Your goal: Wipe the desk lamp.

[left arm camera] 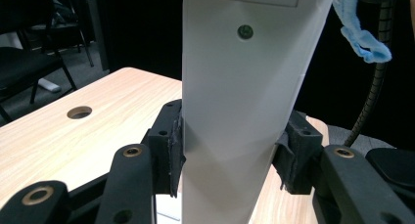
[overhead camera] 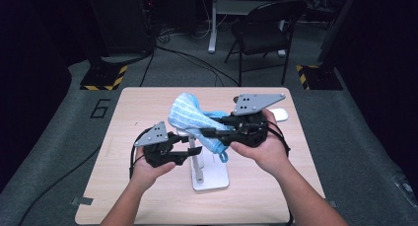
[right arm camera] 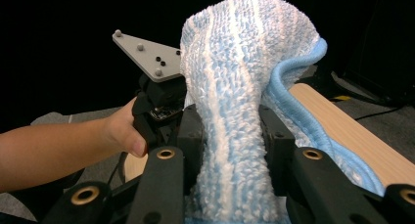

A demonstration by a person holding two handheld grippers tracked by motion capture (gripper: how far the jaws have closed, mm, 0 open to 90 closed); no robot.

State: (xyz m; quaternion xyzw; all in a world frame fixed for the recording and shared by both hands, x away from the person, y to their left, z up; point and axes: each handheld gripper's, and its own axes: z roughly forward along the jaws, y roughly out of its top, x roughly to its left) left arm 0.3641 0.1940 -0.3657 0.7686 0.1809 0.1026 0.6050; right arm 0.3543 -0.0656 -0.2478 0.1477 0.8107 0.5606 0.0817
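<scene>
The left gripper (overhead camera: 190,145) is closed on the upright white post of a small white stand (left arm camera: 235,111) that sits on the light wooden table (overhead camera: 148,186). The right gripper (overhead camera: 207,132) pinches a fluffy blue-and-white striped cloth (right arm camera: 240,111), holding it above the stand over the middle of the table.

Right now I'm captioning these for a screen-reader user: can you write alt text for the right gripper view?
The right gripper clamps a fluffy blue-and-white striped towel between its black jaws. To the left, a hand holds the left gripper, topped by a grey plate, with a wooden table at right.
</scene>
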